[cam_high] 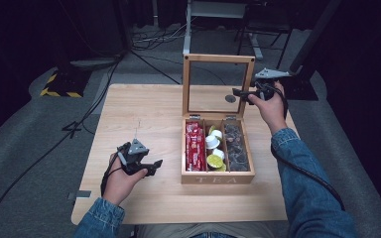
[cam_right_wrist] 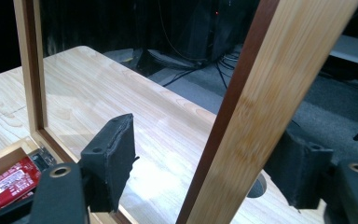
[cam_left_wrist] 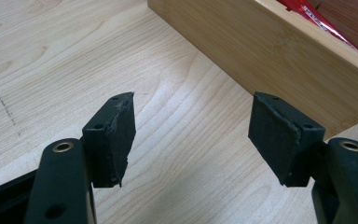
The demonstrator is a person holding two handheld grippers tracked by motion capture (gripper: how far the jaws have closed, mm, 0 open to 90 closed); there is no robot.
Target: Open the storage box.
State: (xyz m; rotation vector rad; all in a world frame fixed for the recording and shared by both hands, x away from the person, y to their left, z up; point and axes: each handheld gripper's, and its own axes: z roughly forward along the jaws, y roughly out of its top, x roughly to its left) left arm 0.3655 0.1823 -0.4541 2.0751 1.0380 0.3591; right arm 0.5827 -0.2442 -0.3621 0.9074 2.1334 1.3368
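Observation:
A wooden tea box [cam_high: 217,177] stands on the table, its glass-paned lid [cam_high: 219,58] raised upright. Inside are red packets [cam_high: 193,146], white and yellow-green capsules [cam_high: 214,146] and dark pieces [cam_high: 235,146]. My right gripper [cam_high: 242,94] is at the lid's right rail. In the right gripper view the rail [cam_right_wrist: 270,84] passes between the jaws of my right gripper [cam_right_wrist: 209,149], and the left pad [cam_right_wrist: 114,154] stands apart from it. My left gripper [cam_high: 156,166] hovers low over the table left of the box, open and empty [cam_left_wrist: 191,135], the box wall [cam_left_wrist: 261,51] just ahead.
The pale wooden table [cam_high: 144,109] has bare room to the left of the box and in front of it. A small round mark [cam_high: 230,98] shows through the lid's glass. Beyond the table lie grey floor, cables and a yellow-black striped base [cam_high: 59,87].

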